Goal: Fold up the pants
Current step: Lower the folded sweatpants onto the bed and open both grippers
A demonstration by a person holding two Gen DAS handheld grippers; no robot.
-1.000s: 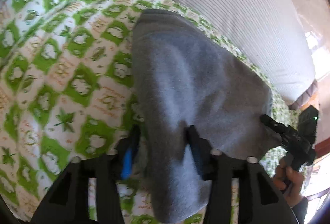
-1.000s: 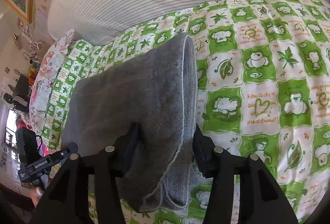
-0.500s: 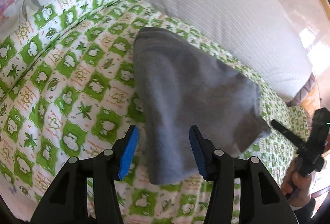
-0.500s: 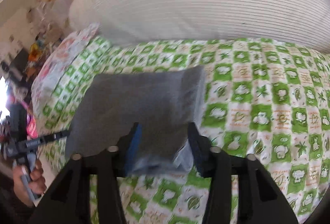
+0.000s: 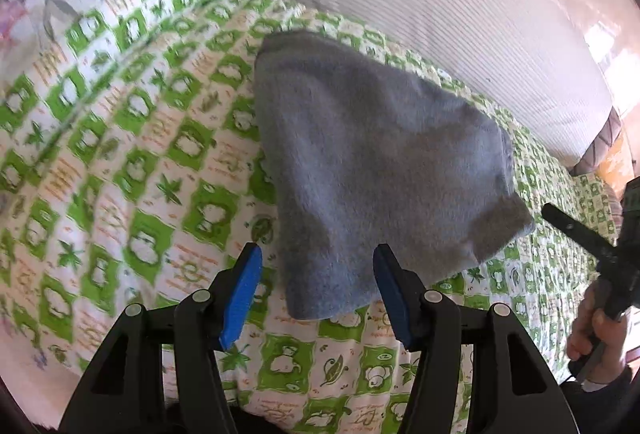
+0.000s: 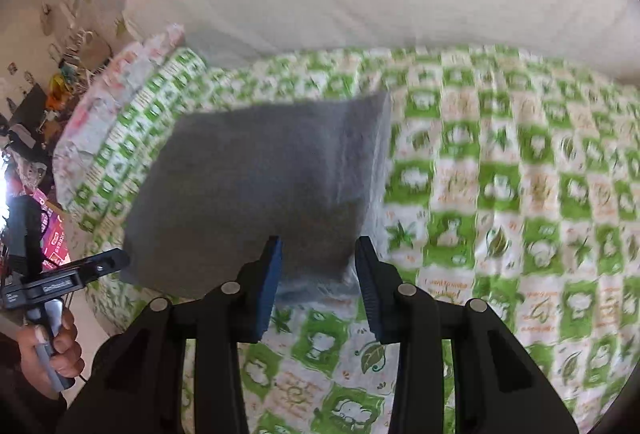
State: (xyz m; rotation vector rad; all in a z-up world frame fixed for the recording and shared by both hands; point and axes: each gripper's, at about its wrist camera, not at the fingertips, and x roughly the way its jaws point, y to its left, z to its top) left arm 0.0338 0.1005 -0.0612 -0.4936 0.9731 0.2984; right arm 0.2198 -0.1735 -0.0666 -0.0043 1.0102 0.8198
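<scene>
Item: grey pants (image 5: pixel 372 170), folded into a compact stack on my green-checked bedspread (image 5: pixel 132 170), fold apparently done; my left gripper (image 5: pixel 316 292) opening, empty; my right gripper (image 6: pixel 318 286) spread, gripping nothing.

Both grippers, left (image 5: pixel 316 290) opening, right (image 6: pixel 318 274), have let go and lifted off the folded pants (image 5: pixel 372 170) on the bedspread (image 5: pixel 120 162).

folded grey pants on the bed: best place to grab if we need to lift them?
Grip the folded grey pants at the near short edge, coming from the person's side. It overhangs nothing, but lies stacked and thick, facing the left hand-held gripper, whose jaws are opening with nothing between them.
</scene>
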